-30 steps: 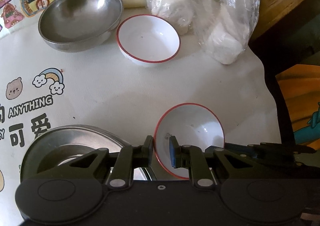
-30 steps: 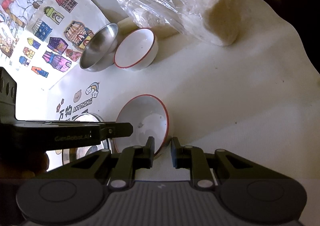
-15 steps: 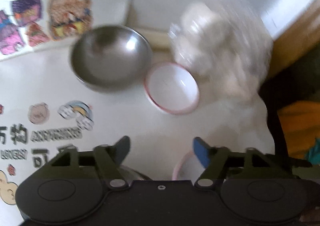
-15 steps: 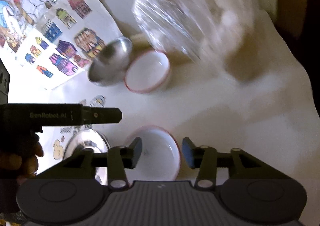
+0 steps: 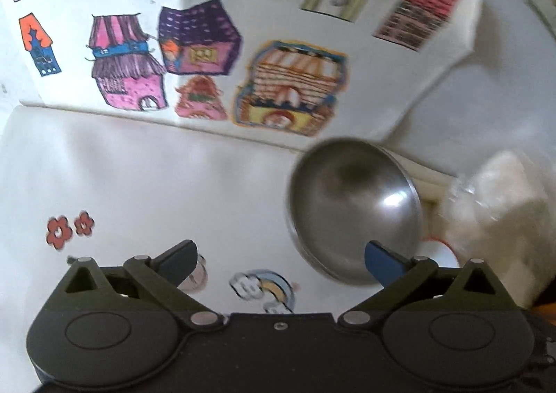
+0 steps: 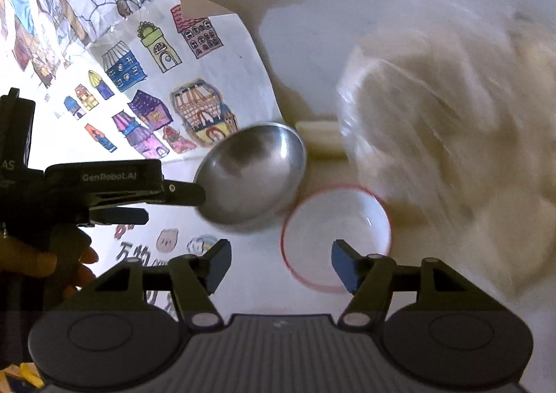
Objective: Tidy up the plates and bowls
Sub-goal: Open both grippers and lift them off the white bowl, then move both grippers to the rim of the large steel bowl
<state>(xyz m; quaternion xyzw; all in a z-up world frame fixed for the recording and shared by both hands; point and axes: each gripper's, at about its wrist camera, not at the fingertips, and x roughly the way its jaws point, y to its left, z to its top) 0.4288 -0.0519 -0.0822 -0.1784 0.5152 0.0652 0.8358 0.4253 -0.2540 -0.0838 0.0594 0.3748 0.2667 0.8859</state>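
A steel bowl (image 5: 354,215) sits on the white table cover; it also shows in the right wrist view (image 6: 252,174). A white bowl with a red rim (image 6: 335,236) sits just right of it; only a sliver of it (image 5: 439,250) shows in the left wrist view. My left gripper (image 5: 279,262) is open and empty, its right finger over the steel bowl's near rim. It also appears in the right wrist view (image 6: 166,196) at the steel bowl's left edge. My right gripper (image 6: 279,262) is open and empty, its right finger over the white bowl's near rim.
A clear plastic bag of white lumps (image 6: 451,149) lies right of the bowls, also in the left wrist view (image 5: 500,219). A paper sheet with coloured house drawings (image 5: 243,28) lies behind the steel bowl. A pale stick (image 6: 321,141) lies between bag and steel bowl.
Both grippers let go of the nearer red-rimmed bowl, opened wide and moved forward to the far bowls. The nearer bowl and steel plate have dropped out of view.
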